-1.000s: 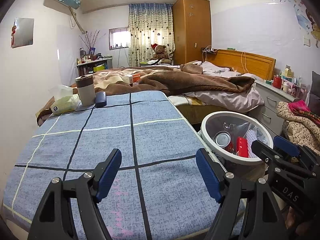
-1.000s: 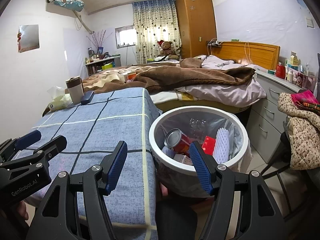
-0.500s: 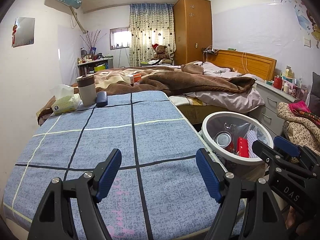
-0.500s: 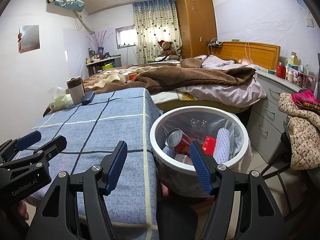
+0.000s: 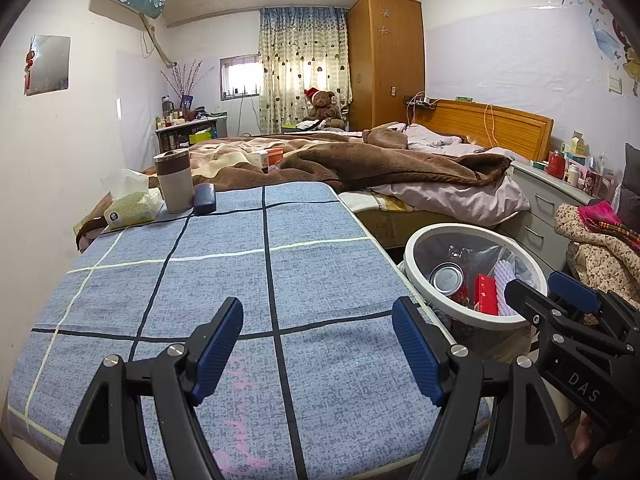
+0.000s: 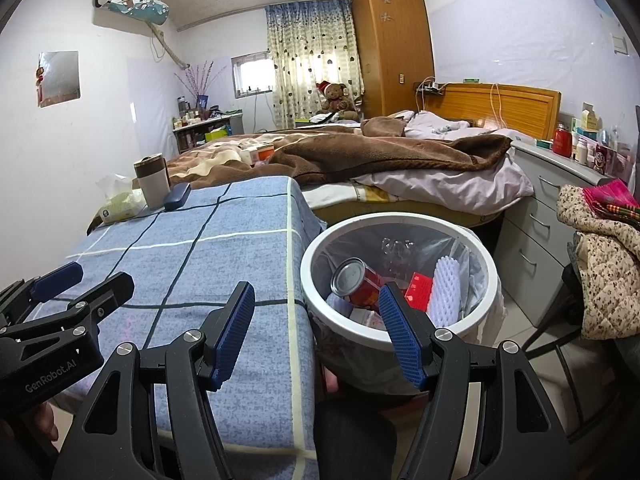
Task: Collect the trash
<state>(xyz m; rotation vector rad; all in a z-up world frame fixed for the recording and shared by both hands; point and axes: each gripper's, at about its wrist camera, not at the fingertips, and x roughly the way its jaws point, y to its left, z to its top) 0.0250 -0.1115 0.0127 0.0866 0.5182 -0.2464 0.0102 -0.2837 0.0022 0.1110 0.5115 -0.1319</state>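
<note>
Your left gripper (image 5: pixel 318 346), black with blue ribbed pads, hangs with its jaws spread and nothing between them, over the near end of the table under the blue checked cloth (image 5: pixel 224 280). Your right gripper (image 6: pixel 316 328) is likewise released and empty, its left finger above the table's edge and its right finger in front of the round white bin lined with clear plastic (image 6: pixel 486 260), which stands on the floor just beside the table. The trash lies inside that bin: a red tin can with a silver end (image 6: pixel 354 280), a flat red packet (image 6: pixel 418 292) and a white foam net sleeve (image 6: pixel 446 284). At the table's far end stand a grey and brown lidded tumbler (image 5: pixel 174 180), a dark blue case (image 5: pixel 205 198) touching it, and a green tissue pack (image 5: pixel 130 210). Beyond them lies a bed with a rumpled brown blanket (image 5: pixel 380 164).
</note>
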